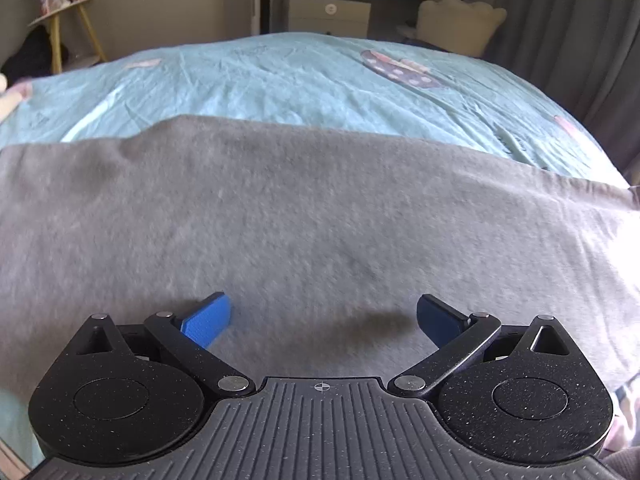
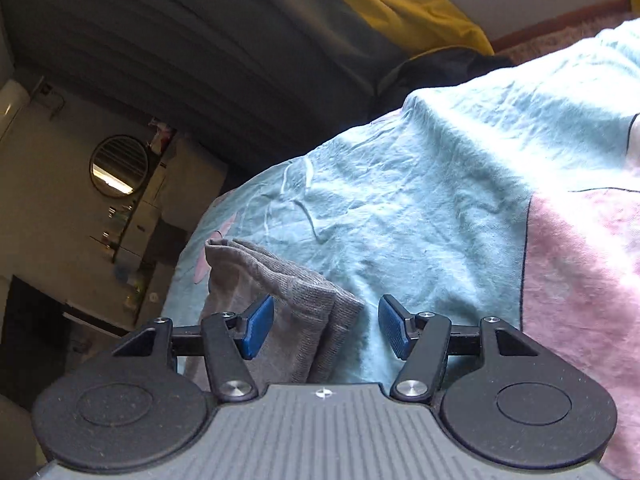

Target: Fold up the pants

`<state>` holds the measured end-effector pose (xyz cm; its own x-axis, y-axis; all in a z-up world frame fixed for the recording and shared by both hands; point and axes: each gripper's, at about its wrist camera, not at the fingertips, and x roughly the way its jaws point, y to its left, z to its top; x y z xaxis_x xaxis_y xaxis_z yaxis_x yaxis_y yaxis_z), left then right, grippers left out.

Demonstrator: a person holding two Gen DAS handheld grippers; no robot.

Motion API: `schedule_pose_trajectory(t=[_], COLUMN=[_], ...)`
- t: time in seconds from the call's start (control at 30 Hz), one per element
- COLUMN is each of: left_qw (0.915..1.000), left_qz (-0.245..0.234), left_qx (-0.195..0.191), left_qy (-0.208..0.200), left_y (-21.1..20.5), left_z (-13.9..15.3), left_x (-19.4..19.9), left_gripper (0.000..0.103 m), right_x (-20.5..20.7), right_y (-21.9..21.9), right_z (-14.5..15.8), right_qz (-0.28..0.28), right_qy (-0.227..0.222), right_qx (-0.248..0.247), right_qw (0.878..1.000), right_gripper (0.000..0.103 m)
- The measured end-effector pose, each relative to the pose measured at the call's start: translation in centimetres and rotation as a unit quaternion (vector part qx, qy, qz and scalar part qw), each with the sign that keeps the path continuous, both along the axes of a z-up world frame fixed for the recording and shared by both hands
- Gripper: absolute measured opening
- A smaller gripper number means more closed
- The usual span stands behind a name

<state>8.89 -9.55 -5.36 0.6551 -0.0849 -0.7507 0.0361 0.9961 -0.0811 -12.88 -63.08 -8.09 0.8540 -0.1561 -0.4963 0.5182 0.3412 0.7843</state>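
Observation:
Grey pants (image 1: 312, 216) lie spread flat across a bed with a light blue sheet (image 1: 280, 76). My left gripper (image 1: 323, 322) is open, just above the grey cloth, with blue pads (image 1: 208, 322) wide apart and nothing between them. In the right wrist view, one folded end of the grey pants (image 2: 280, 300) lies on the blue sheet (image 2: 420, 200). My right gripper (image 2: 326, 326) is open, its jaws on either side of that cloth end without pinching it.
A small round side table (image 1: 68, 20) stands at the back left, a white dresser (image 1: 328, 14) and a cream chair (image 1: 460, 24) behind the bed. Grey curtains (image 1: 580, 32) hang at the right. A pink patch of the sheet (image 2: 580, 280) lies right of the right gripper.

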Motion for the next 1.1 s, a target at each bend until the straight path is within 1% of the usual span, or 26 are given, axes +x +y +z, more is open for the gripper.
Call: schedule_pose_trajectory(t=[0.07,0.13,0.2,0.27,0.33,0.4,0.47,0.5,0.53,0.57,0.6,0.67,0.73,0.8,0.93,1.0,1.1], left_qw=[1.0,0.9999,1.0,1.0,0.9999,0.9999,0.9997,0.9994,0.9992,0.9991,0.9991,0.9992,0.9992,0.9992,0.9989,0.9987,0.9977], left_qz=[-0.006,-0.01,-0.006,0.002,0.004,0.0,-0.008,-0.012,-0.013,-0.013,-0.013,-0.01,-0.009,-0.008,-0.006,-0.003,0.004], left_qx=[-0.004,-0.003,0.0,-0.005,-0.012,-0.008,0.01,0.018,0.022,0.02,0.016,0.007,0.001,-0.003,-0.016,-0.028,-0.052], left_qy=[0.0,-0.002,-0.003,-0.004,-0.008,-0.014,-0.021,-0.027,-0.032,-0.036,-0.037,-0.038,-0.039,-0.04,-0.043,-0.043,-0.044], left_y=[-0.2,-0.3,-0.1,0.3,0.6,0.6,0.3,0.3,0.3,0.4,0.6,0.9,1.2,1.4,1.7,2.1,2.9], left_z=[0.2,0.5,0.4,0.3,0.2,0.0,-0.2,-0.4,-0.5,-0.6,-0.6,-0.5,-0.6,-0.6,-0.6,-0.5,-0.3], left_x=[-0.5,-0.9,-0.9,-0.8,-1.0,-1.2,-1.3,-1.4,-1.5,-1.6,-1.6,-1.5,-1.3,-1.3,-1.4,-1.4,-1.6], left_gripper=[0.103,0.103,0.103,0.103,0.103,0.103,0.103,0.103,0.103,0.103,0.103,0.103,0.103,0.103,0.103,0.103,0.103], right_x=[0.5,0.8,0.8,0.8,1.0,1.6,2.3,2.6,3.0,3.4,3.7,4.2,5.0,6.1,8.9,10.1,11.6], right_y=[0.0,0.4,0.6,0.6,0.7,0.8,1.1,1.3,1.6,1.9,2.4,3.6,5.3,7.5,12.6,15.7,20.2], right_z=[0.4,1.0,1.2,1.1,1.3,1.6,1.8,2.1,2.4,2.9,3.5,5.2,7.4,9.7,13.6,15.1,16.3], right_qz=[0.013,0.028,0.034,0.038,0.041,0.044,0.048,0.051,0.054,0.058,0.06,0.064,0.075,0.095,0.156,0.19,0.242], right_qy=[0.004,-0.001,-0.003,-0.011,-0.016,-0.002,0.013,0.025,0.043,0.06,0.072,0.08,0.085,0.089,0.089,0.087,0.075], right_qx=[-0.006,-0.027,-0.033,-0.026,-0.029,-0.037,-0.054,-0.065,-0.079,-0.096,-0.112,-0.145,-0.192,-0.238,-0.324,-0.357,-0.377], right_qw=[1.0,0.999,0.999,0.999,0.999,0.998,0.997,0.996,0.994,0.992,0.989,0.984,0.975,0.962,0.929,0.911,0.891], right_gripper=[0.037,0.03,0.031,0.04,0.046,0.047,0.046,0.043,0.026,0.015,0.015,0.015,0.015,0.015,0.015,0.015,0.015])
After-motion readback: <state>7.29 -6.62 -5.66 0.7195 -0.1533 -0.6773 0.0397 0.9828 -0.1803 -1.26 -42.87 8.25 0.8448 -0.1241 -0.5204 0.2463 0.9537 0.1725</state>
